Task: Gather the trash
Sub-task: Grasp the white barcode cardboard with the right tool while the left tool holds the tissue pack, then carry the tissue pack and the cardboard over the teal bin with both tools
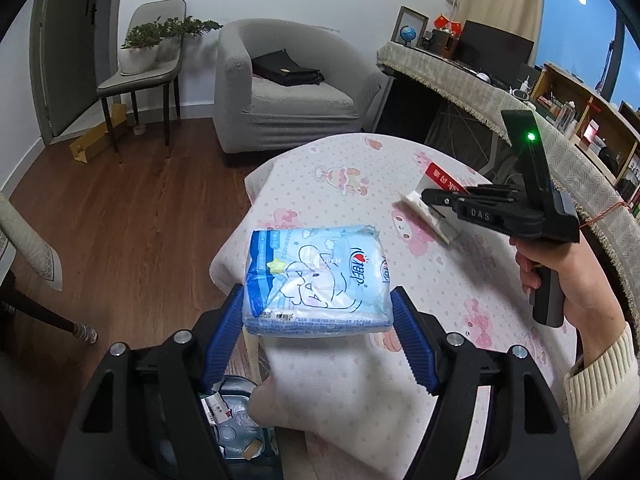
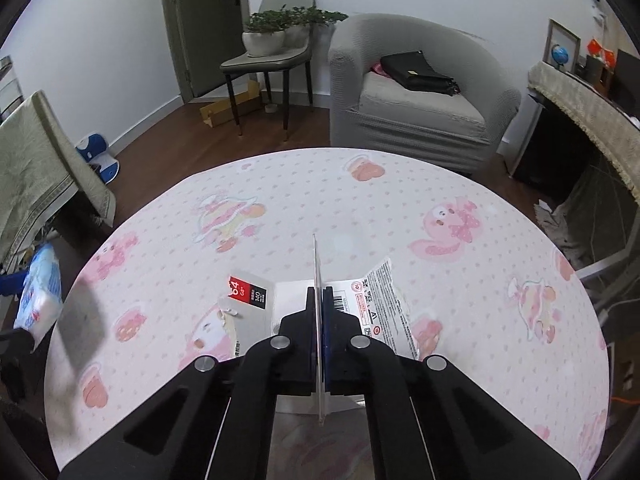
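A blue and white tissue pack hangs over the near left edge of the round table, and my left gripper is shut on it, its blue pads pressing both sides. Below it stands a bin with scraps inside. Further right, my right gripper is shut on a flat white and red packaging card. The right wrist view shows the card's thin upright fold clamped between the pads of the right gripper, with the rest lying on the table. The tissue pack shows at the far left there.
A person's hand in a cream sleeve holds the right gripper. A grey armchair with a black bag stands beyond the table. A chair with potted plants is at the back left. A cloth-covered desk runs along the right.
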### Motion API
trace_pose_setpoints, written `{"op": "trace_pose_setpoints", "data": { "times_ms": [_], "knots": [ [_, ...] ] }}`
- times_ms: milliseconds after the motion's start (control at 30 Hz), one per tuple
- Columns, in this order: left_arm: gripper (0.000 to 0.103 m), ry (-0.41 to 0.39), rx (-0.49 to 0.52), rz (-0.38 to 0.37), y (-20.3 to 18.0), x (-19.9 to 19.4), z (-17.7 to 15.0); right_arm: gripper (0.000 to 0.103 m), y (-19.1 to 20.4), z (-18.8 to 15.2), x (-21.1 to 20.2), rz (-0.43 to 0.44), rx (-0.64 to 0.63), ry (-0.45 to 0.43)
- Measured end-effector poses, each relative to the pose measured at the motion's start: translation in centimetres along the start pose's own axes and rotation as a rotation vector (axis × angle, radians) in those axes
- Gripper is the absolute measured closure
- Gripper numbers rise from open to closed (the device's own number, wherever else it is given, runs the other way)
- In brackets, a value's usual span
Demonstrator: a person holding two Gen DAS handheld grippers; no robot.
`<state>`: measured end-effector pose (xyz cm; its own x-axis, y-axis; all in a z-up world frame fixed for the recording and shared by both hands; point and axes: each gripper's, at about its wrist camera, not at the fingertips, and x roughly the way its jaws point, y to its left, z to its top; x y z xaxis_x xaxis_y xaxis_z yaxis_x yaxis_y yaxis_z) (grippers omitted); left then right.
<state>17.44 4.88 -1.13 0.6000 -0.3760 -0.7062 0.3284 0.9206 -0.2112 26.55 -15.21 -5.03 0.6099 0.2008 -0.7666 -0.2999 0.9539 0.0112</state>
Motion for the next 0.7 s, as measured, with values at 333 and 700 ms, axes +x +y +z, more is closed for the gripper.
{"op": "trace_pose_setpoints", "data": {
  "times_ms": [333,700],
  "knots": [
    [0.029,-0.047,-0.046,0.060,1.2,-2.3,-1.2,0.101,2.6,-0.3,-2.7,0.067,-0.014,-0.049],
    [0.029,-0.061,-0.099,0.120,2.7,-4.6,-3.7,0.101,7.3,-0.8,-4.3,0.168,-0.035,-0.075]
  ]
}}
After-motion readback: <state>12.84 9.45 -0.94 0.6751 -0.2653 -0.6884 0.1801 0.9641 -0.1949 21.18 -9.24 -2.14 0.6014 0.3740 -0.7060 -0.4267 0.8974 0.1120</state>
